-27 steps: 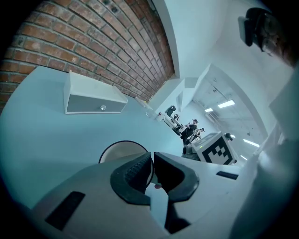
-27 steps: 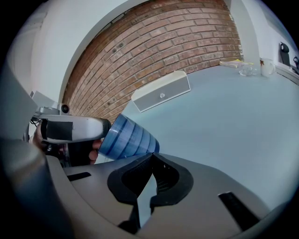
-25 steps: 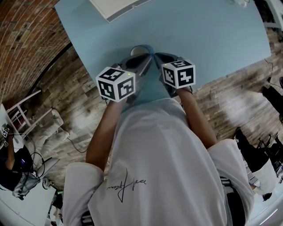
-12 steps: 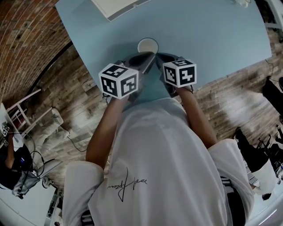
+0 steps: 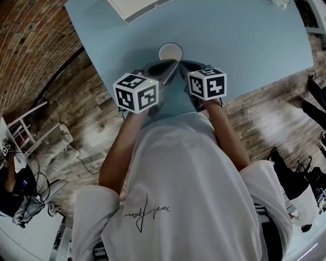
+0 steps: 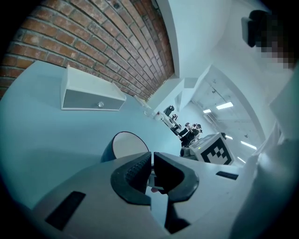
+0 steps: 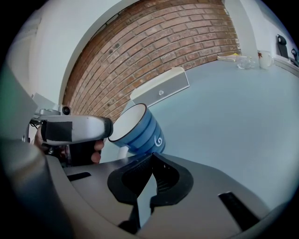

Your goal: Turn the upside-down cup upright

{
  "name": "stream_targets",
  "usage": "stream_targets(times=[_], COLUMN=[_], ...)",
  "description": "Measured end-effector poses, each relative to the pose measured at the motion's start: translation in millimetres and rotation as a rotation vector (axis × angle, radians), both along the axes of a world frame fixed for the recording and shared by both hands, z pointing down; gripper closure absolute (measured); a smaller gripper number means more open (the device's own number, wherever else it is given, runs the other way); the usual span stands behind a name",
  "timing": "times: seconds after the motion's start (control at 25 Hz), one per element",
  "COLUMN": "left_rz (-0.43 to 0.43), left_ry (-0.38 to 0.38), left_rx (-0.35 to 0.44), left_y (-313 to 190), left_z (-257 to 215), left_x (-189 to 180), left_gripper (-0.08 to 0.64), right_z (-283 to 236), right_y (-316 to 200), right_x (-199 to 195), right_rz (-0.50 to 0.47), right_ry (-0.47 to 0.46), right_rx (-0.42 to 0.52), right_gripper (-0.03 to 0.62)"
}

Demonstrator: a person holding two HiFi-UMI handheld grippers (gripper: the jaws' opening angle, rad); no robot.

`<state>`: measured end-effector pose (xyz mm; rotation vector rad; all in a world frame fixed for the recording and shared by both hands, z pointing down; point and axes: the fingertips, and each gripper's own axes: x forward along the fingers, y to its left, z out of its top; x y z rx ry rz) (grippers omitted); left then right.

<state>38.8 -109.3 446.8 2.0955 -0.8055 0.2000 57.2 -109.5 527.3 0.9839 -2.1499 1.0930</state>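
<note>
A blue striped cup [image 5: 170, 51] with a white inside stands mouth up on the light blue table [image 5: 244, 35], just beyond both grippers. In the left gripper view the cup [image 6: 125, 145] sits behind the left jaw. My left gripper [image 6: 152, 156] is shut, its tips at the cup's near rim. In the right gripper view the cup [image 7: 140, 128] shows a white swirl, and the left gripper's tip touches its rim. My right gripper [image 7: 152, 158] is shut on nothing, just short of the cup. Its jaws hide the cup's base.
A white box [image 5: 135, 7] with a small knob lies at the table's far side, near the brick wall [image 7: 154, 51]. Small glass items [image 7: 243, 60] stand far off on the table. The table's near edge runs under my grippers.
One second ago the cup was tipped between the jaws. It has since come mouth up a little farther out. In the last half second almost nothing moved.
</note>
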Motion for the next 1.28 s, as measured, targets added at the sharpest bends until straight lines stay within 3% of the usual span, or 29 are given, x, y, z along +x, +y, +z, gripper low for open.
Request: stream_targets(times=[0.32, 0.68, 0.92, 1.28], left_rz=[-0.032, -0.077, -0.117, -0.146], left_ry=[0.007, 0.014, 0.066, 0.046], left_rx=[0.003, 0.029, 0.036, 0.079], left_y=[1, 7, 14, 26], left_z=[-1, -9, -23, -33], left_x=[3, -12, -15, -18], left_gripper=[0.535, 0.535, 0.548, 0.549], right_z=[-2, -20, -37, -58], right_y=[3, -2, 2, 11], right_x=[13, 0, 0, 2], right_rz=[-0.006, -0.027, -0.029, -0.030], right_ry=[0.001, -0.012, -0.018, -0.036], right_rx=[0.004, 0.068, 0.107, 0.166], right_gripper=[0.572, 0.572, 0.572, 0.572])
